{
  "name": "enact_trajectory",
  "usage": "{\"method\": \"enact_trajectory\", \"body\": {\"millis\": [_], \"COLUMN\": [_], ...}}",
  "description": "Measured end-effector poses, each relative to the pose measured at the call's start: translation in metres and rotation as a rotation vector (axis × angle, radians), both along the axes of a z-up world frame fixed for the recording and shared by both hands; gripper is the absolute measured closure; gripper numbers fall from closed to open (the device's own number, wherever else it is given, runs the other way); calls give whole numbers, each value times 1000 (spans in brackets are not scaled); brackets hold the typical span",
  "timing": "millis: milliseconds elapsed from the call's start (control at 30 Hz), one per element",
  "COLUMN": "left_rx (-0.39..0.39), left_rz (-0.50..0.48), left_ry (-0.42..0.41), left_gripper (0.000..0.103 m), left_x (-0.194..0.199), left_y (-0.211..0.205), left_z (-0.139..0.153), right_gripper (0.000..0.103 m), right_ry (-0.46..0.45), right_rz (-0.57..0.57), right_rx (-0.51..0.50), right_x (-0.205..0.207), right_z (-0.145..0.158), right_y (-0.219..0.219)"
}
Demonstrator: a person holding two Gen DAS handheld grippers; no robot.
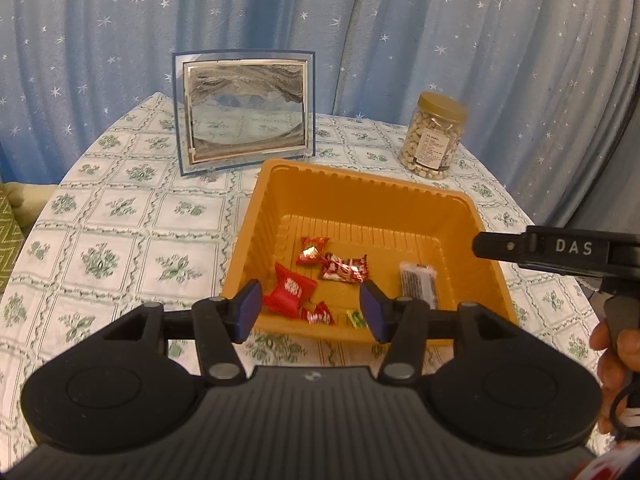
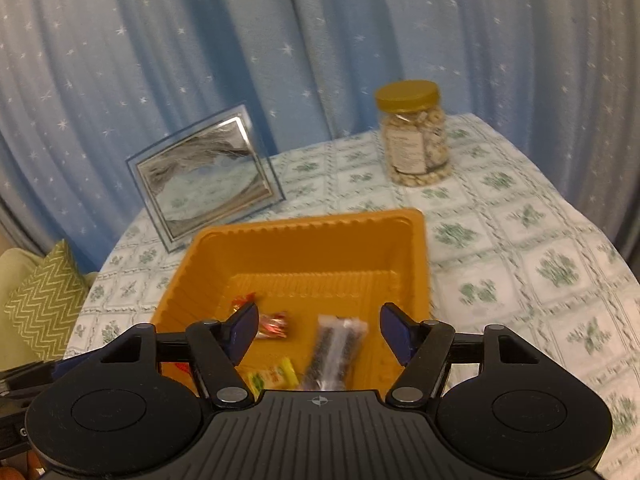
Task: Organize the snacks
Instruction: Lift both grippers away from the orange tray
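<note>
Your left gripper hangs over the near rim of the orange tray, its blue pads spread with nothing between them. Inside the tray lie the snacks: a large red packet, two red-and-silver candies, a small red wrapper, a green sweet and a dark bar in clear wrap. Your right gripper also stands apart and empty above the tray, with the dark bar lying below, between its pads, and a yellow-green sweet beside it. The tray sits on a floral tablecloth, near a framed picture and a jar of nuts with a gold lid.
</note>
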State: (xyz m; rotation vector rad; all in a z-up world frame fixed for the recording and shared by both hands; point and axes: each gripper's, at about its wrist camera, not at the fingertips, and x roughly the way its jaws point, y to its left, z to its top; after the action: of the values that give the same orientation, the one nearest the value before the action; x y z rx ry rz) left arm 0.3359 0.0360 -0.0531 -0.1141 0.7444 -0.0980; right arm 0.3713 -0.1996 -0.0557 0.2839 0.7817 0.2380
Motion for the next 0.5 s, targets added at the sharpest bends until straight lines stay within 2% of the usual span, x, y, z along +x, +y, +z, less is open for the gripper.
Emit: {"method": "enact_trajectory", "body": {"millis": [167, 300, 500], "left_rx": [8, 18, 22], "left_rz": [7, 9, 17], "left_ry": [-6, -13, -9], "left_gripper": [50, 44, 41], "left_x": [-27, -50, -85], "left_y": [-3, -6, -10], "left_z": [3, 8, 16], "right_gripper": [36, 36, 36], "right_ry": [12, 24, 15], "right_rz": [-14, -31, -38], "right_rx": [-1, 3, -17], "right_x": [-27, -53, -95], "right_z": [2, 6, 18], "right_y": [-10, -17, -19]}}
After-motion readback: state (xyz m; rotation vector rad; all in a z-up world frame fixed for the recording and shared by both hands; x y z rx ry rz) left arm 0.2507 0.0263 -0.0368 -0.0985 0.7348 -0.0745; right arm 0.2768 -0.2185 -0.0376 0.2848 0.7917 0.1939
